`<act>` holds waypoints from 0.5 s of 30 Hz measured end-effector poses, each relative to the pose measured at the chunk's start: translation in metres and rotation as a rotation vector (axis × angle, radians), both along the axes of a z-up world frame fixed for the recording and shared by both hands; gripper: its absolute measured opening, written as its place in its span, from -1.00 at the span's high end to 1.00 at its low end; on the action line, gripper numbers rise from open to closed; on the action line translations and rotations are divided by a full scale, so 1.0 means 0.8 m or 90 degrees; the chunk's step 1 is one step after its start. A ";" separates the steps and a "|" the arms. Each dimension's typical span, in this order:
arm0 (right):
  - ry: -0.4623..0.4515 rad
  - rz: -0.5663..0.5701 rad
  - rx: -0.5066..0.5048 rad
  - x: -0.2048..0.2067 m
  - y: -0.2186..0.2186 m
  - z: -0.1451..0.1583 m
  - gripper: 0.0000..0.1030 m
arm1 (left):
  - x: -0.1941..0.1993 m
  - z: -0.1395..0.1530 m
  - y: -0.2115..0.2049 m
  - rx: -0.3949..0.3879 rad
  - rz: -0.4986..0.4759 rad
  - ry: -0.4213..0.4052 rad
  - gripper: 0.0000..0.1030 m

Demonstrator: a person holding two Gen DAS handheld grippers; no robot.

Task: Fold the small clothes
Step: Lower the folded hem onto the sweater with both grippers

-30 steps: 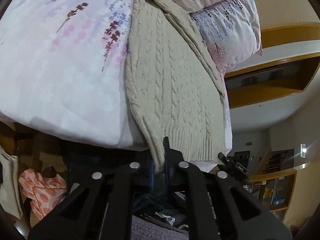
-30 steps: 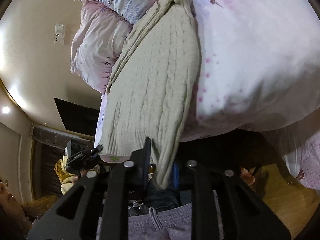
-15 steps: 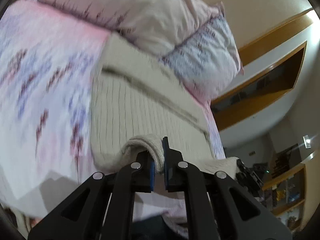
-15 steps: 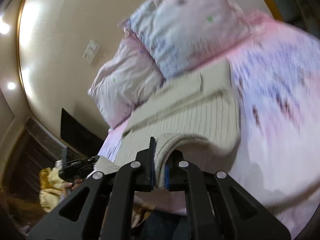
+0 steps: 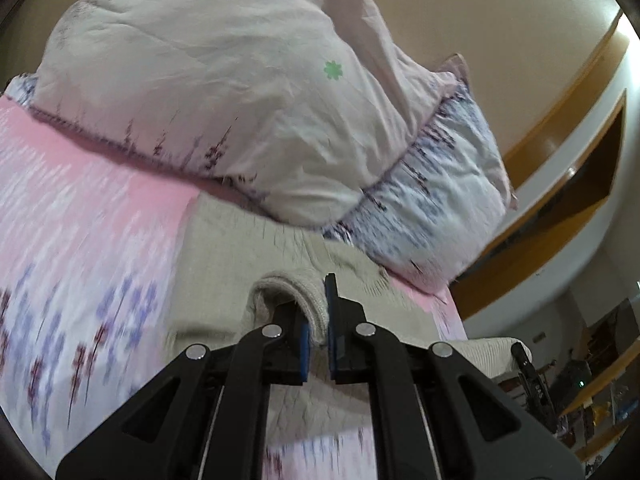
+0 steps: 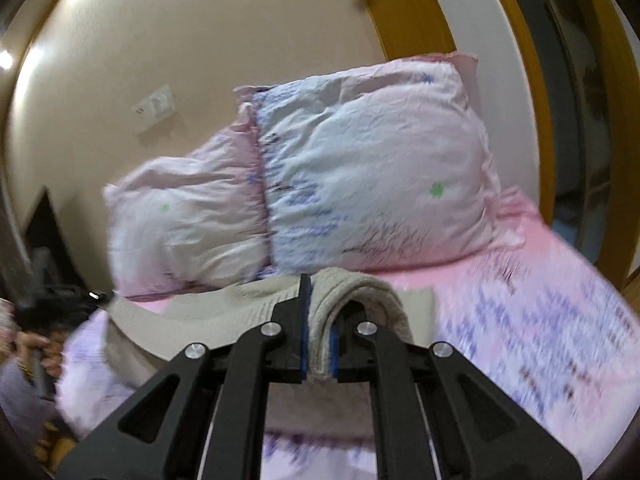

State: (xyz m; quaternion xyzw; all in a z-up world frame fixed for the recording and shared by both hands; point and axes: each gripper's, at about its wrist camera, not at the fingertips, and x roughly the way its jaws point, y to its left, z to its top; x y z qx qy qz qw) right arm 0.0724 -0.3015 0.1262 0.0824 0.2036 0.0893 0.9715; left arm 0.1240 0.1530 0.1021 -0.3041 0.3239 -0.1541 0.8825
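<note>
We note a cream, ribbed-knit sweater (image 5: 224,248) on the floral pink bedspread (image 5: 80,208); left gripper (image 5: 318,330) and right gripper (image 6: 318,340) each pinch its folded hem.

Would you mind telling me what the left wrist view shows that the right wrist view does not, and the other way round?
Only the left wrist view shows the wooden shelves at the far right and the right tongs gripping the sweater's other corner. Only the right wrist view shows the wall switch and the wooden frame beside the bed. Both show the beige sweater lying on the pink bedspread before the pillows, each view's own tongs, left tongs, shut on a lifted fold of it.
</note>
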 end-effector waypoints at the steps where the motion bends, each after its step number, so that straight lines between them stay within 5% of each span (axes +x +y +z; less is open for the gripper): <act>1: -0.002 -0.009 -0.014 0.014 0.005 -0.002 0.86 | 0.012 -0.002 -0.002 0.000 0.003 0.003 0.89; 6: 0.035 -0.036 0.013 0.074 0.003 -0.020 0.86 | 0.070 -0.013 -0.010 0.011 0.017 0.025 0.89; 15: 0.223 -0.106 0.193 0.180 -0.050 -0.109 0.85 | 0.143 -0.065 -0.017 0.026 0.040 0.093 0.89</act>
